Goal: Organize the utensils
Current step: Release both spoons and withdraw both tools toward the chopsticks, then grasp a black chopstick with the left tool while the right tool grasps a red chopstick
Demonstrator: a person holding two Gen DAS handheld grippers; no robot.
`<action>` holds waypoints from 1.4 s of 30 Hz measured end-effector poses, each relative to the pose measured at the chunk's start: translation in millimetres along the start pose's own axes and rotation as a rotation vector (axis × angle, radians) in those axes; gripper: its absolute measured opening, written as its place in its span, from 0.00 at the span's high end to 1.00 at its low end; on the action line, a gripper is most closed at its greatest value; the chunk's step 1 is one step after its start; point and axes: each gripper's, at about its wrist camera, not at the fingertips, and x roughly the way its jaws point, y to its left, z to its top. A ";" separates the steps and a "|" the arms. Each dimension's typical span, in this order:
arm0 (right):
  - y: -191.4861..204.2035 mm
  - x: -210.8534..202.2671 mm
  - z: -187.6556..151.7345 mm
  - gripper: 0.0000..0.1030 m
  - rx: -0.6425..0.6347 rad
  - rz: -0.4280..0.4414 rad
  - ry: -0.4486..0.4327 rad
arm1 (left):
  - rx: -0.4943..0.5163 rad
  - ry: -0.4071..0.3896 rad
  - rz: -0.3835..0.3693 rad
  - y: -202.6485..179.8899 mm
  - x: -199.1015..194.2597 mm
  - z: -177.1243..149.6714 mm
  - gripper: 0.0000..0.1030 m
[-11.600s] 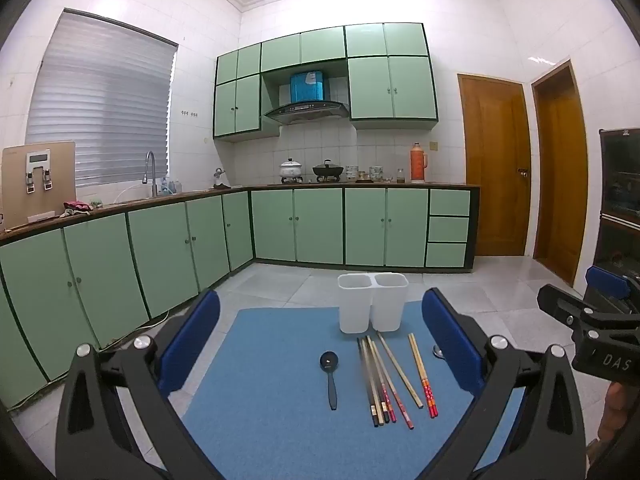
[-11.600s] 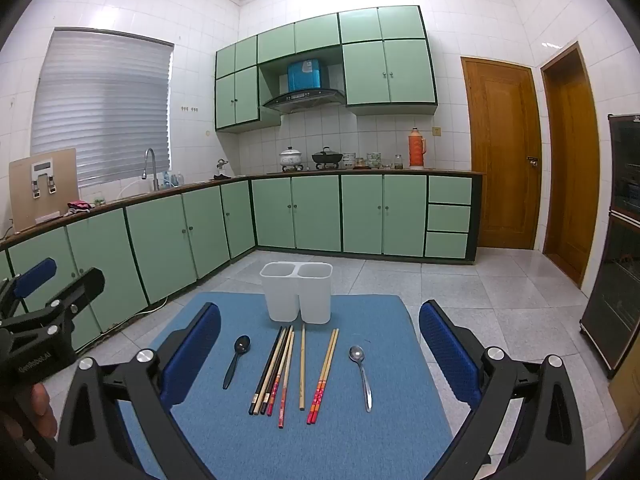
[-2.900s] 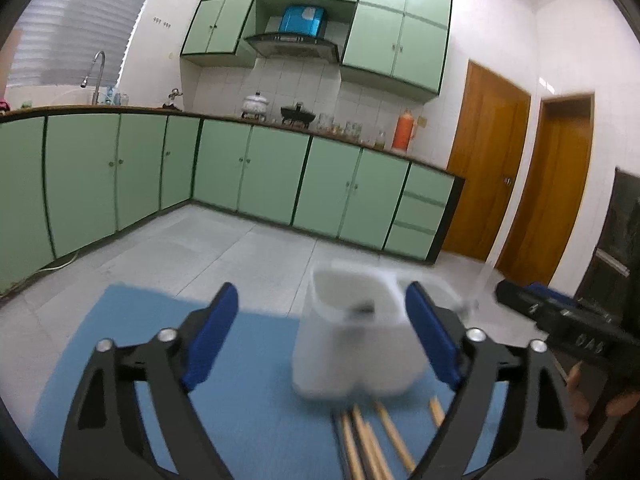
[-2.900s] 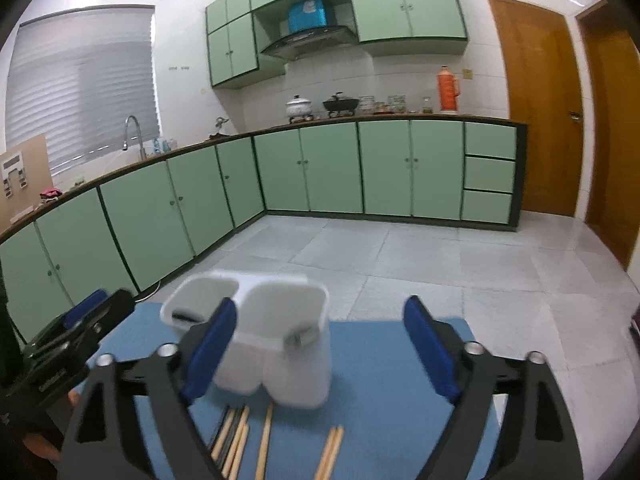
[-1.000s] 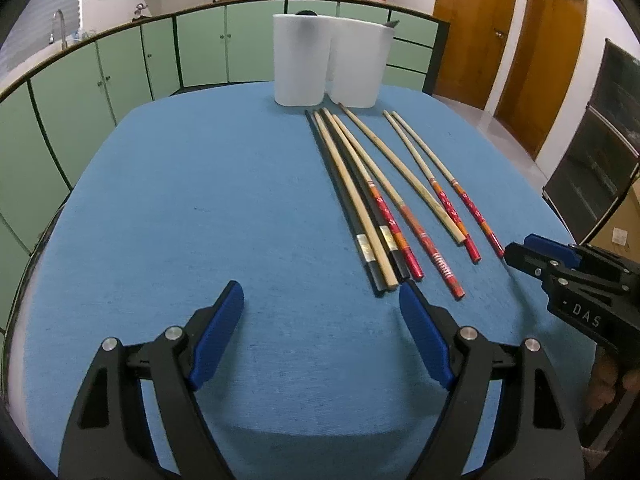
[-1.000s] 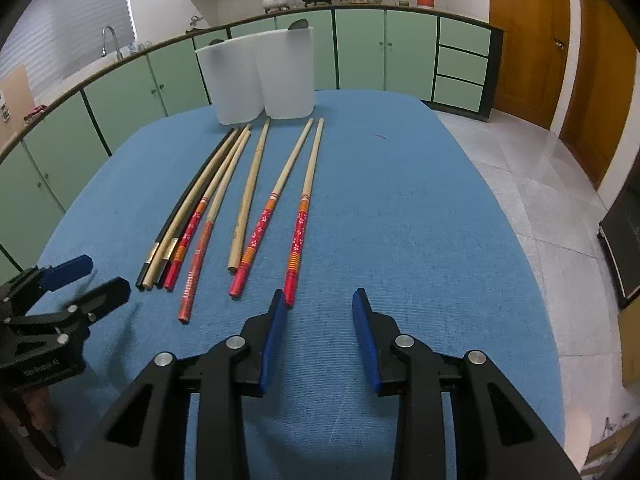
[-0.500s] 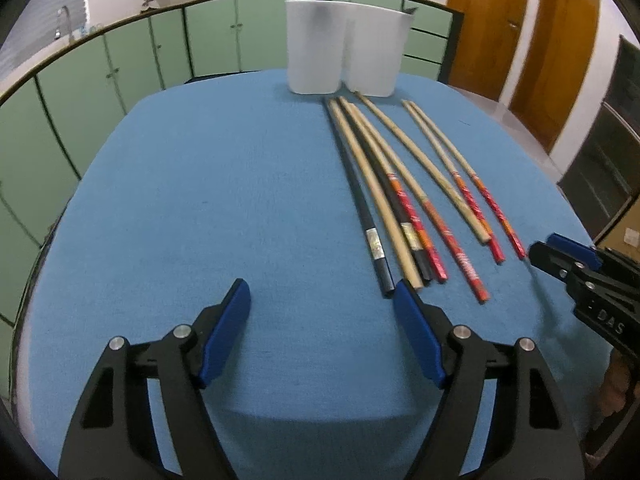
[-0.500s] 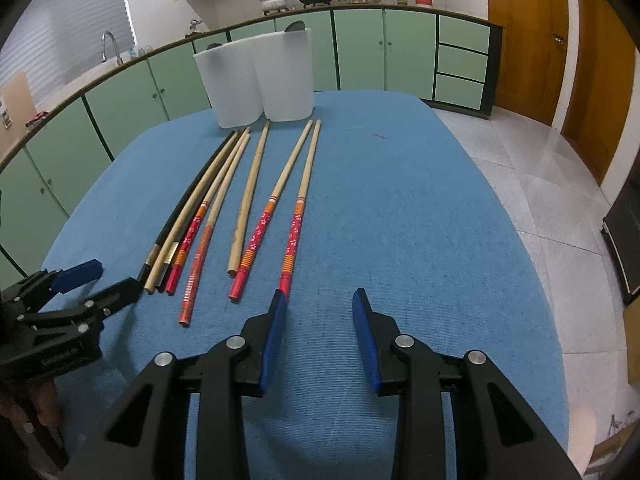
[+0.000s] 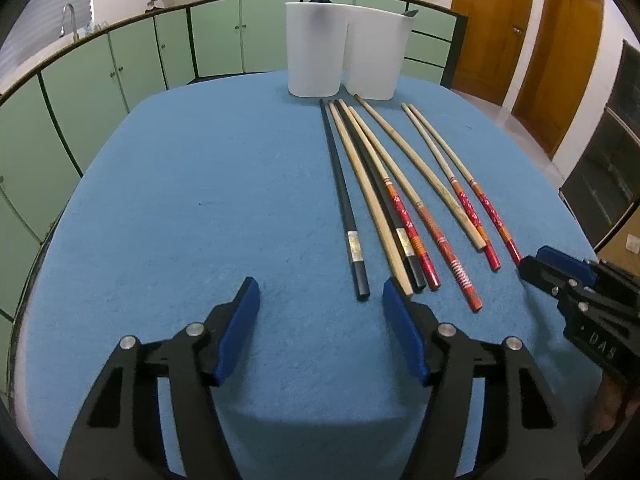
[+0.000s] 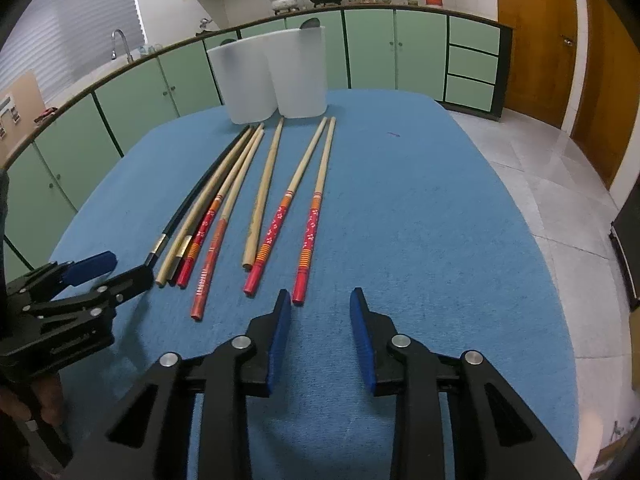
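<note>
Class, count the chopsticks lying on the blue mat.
8. Five lie bunched on the blue mat: black, plain wooden, black, red-handled, red-handled. Right of them: plain wooden, then a red-handled pair.

You have eight chopsticks lying on the desk: two black, two plain wood, and four with red ends. Behind them stand two white bins, touching side by side. A spoon tip shows above the rim of each bin, so count two spoons. Two hand-held grippers are in view, left and right.
</note>
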 end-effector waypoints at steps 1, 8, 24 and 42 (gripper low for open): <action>1.3 0.5 0.1 0.72 -0.004 0.002 -0.001 | -0.006 -0.001 0.001 -0.1 0.3 0.3 0.42; 12.0 5.8 0.7 0.79 -0.041 -0.022 -0.003 | 0.000 -0.001 0.013 -3.3 0.5 1.4 0.53; 8.6 -8.0 4.2 0.95 -0.030 -0.026 -0.039 | 0.018 -0.016 -0.040 -8.7 -9.7 3.8 0.94; -1.4 -105.8 100.0 0.95 -0.089 -0.027 -0.326 | 0.048 -0.386 -0.038 1.5 -127.5 95.3 0.95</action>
